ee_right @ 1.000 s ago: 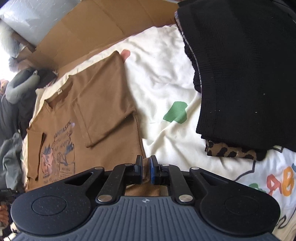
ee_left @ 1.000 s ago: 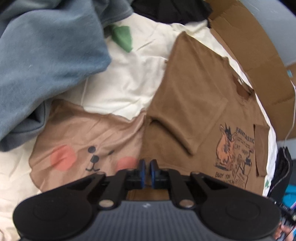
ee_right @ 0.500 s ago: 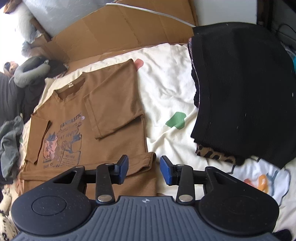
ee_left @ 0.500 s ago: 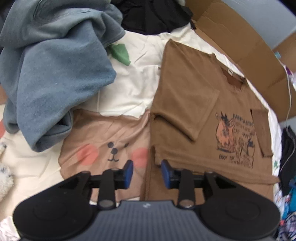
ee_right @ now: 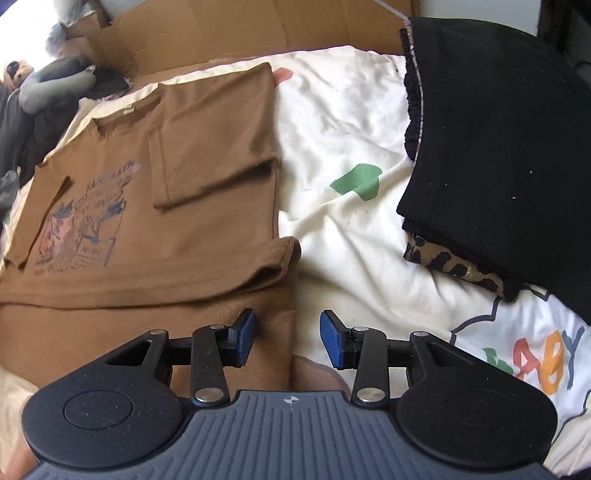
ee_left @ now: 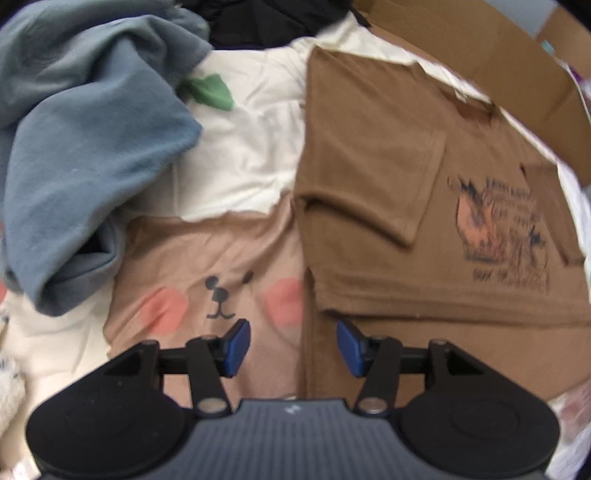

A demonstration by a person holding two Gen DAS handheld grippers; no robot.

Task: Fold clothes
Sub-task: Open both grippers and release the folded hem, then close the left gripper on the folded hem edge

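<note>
The left gripper (ee_left: 293,345) has just been opening, its blue pads (ee_left: 236,347) apart with nothing between them, poised over the near-left edge of the brown T-shirt (ee_left: 373,166), where it meets the tan bear-face print on the bedsheet (ee_left: 240,158). The right gripper (ee_right: 288,341) stands spread too, empty, straddling the shirt's near-right edge (ee_right: 207,162).

The shirt lies flat on the sheet, both sleeves turned in and its hem strip folded up across the body near the grippers. Its long axis runs from the grippers away to the far side, collar pointing far toward the cardboard (ee_right: 229,29).

The likely risk: a pinch at these edges could catch only the top layer, so the folded hem slides open, or could grab the sheet as well and drag it. Uneven lifting would skew the fold. The blue sweatshirt (ee_left: 85,140) on the left and the black knit stack (ee_right: 498,140) on the right lie close enough to snag.
</note>
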